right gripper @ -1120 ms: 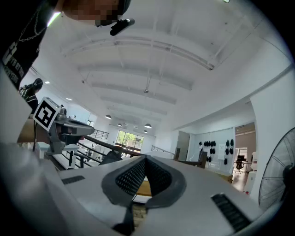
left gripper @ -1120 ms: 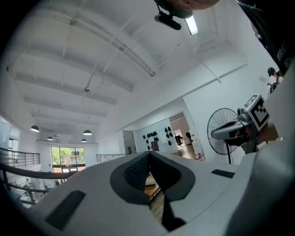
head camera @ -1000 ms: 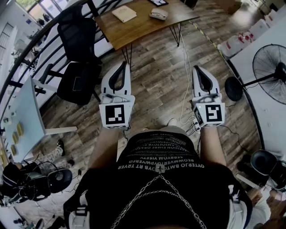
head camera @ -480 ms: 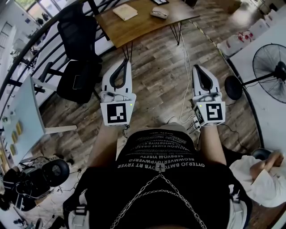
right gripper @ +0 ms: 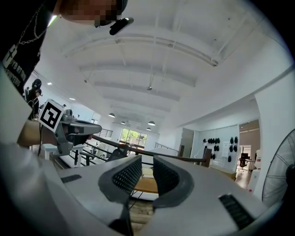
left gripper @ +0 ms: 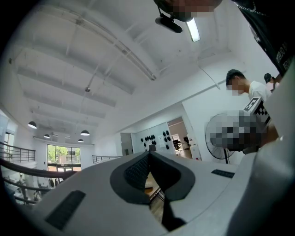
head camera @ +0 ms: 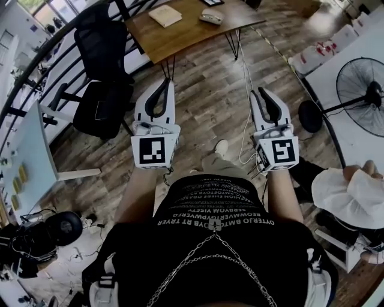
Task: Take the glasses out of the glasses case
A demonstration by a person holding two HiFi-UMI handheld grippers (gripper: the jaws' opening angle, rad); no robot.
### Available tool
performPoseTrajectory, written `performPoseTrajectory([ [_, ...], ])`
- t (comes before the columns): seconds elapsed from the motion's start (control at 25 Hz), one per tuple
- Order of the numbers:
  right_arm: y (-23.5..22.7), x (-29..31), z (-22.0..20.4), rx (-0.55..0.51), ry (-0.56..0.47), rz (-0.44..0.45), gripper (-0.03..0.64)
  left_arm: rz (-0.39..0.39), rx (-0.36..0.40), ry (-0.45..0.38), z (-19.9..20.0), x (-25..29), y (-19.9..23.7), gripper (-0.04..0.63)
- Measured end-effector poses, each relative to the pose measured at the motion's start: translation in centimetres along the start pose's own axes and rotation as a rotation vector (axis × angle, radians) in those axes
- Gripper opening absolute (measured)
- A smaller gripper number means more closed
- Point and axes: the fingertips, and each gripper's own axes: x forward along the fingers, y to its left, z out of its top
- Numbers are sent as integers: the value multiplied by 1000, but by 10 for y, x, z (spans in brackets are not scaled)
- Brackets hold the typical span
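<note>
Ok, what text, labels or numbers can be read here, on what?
Shirt: white print lines, upside down, too blurred to read.
Cubes on left gripper and right gripper (jaws opening, empty): square markers, no words.
Nothing else readable.

Bright, even indoor light from a ceiling lamp (left gripper: 192, 28) and far windows (left gripper: 63, 155); soft shadows, fisheye-bent dark corners, blurred foreground.

Wooden table (head camera: 186, 39): tan box (head camera: 165, 16) toward left, pale glasses case (head camera: 211, 18) toward right, apart.
</note>
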Motion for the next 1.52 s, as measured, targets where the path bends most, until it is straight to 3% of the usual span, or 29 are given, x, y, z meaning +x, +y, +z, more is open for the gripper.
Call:
performPoseTrajectory([
  [0.36, -17, 23, -23, 47, 68, 18, 71, -27, -8, 41, -16, 31, -9, 25],
  [0.6, -40, 48, -29, 52, 43, 30, 74, -13, -50, 76, -32, 64, -3, 25],
  [0.8, -65, 73, -42, 68, 66, 16, 74, -12, -38, 88, -42, 97, -2, 25],
  [1.52, -155, 144, -59, 88, -28, 59, 75, 5, -4, 102, -50, 215, -16, 25],
])
